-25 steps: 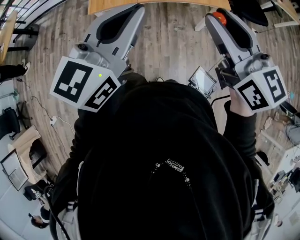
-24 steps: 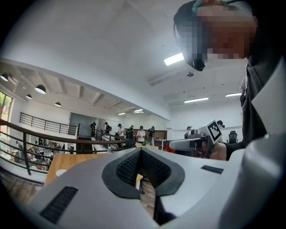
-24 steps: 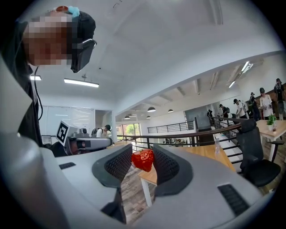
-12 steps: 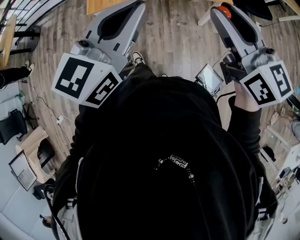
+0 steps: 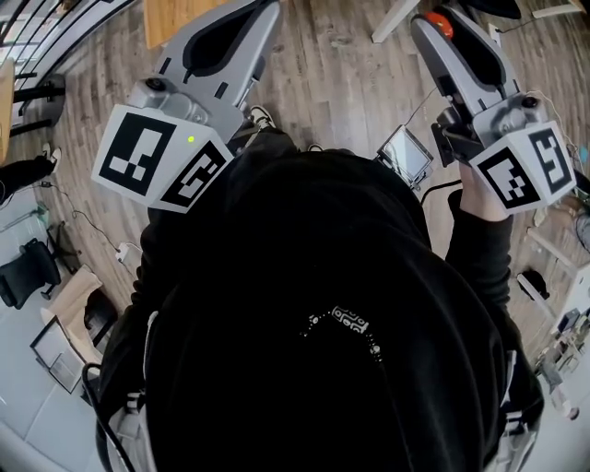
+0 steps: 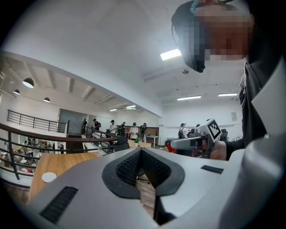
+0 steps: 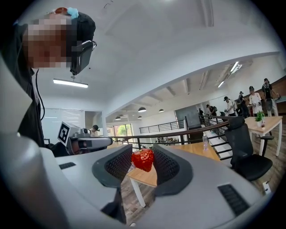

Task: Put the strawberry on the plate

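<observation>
A red strawberry (image 7: 143, 159) sits between the ribbed pads of my right gripper (image 7: 143, 153), which is shut on it and held out level in the air. In the head view the strawberry (image 5: 437, 22) shows at the tip of the right gripper (image 5: 431, 18), top right. My left gripper (image 5: 265, 7) reaches forward at the top left, shut, with its pads meeting at the tips and nothing between them (image 6: 140, 150). A small white round plate (image 6: 48, 177) lies on a wooden table (image 6: 67, 163), far off to the left in the left gripper view.
The floor below is wood planking (image 5: 332, 83), with a corner of the wooden table (image 5: 171, 14) at the top left. A black office chair (image 7: 246, 152) and a light desk (image 7: 145, 176) stand ahead of the right gripper. Railings and several people are in the background.
The wooden table at the top of the head view has slid left and mostly out of the frame. Both grippers have shifted a little over the floor. The right one has kept the strawberry.
</observation>
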Motion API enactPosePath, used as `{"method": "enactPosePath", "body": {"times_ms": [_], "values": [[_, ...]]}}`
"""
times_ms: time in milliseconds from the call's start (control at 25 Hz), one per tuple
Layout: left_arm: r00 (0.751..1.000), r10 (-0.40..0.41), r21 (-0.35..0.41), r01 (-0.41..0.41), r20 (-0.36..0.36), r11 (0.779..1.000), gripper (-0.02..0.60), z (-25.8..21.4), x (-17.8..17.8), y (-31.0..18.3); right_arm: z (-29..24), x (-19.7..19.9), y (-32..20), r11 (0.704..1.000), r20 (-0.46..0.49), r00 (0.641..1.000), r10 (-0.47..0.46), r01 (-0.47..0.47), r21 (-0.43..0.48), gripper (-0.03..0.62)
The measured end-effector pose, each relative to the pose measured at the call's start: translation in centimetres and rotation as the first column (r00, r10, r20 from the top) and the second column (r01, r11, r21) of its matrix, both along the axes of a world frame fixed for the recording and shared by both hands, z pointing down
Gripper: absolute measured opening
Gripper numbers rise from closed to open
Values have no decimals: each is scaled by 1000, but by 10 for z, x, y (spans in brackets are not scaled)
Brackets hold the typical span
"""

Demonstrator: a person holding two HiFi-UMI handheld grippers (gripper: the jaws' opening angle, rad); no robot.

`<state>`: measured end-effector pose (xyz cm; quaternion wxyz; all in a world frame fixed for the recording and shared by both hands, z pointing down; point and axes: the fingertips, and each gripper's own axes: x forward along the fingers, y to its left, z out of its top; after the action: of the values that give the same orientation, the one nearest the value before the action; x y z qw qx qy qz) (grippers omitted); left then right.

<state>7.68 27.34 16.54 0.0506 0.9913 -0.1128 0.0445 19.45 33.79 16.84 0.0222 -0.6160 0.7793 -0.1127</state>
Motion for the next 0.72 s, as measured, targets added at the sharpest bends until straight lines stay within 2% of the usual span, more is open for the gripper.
{"method": "enactPosePath", "body": {"times_ms": [240, 440, 720], "values": [[999, 30, 2, -30, 25, 1000, -5, 7, 3, -5, 0, 6, -11, 1000, 21, 1000, 15, -15, 20, 155], [1000, 12, -45, -11, 17, 999, -5, 13, -9, -17, 3, -4, -20, 1000, 10, 1000, 0, 0, 21, 155], [1000, -10, -74, 10, 5, 997, -5, 18, -11, -71, 11, -12, -78, 999, -11, 999, -44, 43, -29, 155]]}}
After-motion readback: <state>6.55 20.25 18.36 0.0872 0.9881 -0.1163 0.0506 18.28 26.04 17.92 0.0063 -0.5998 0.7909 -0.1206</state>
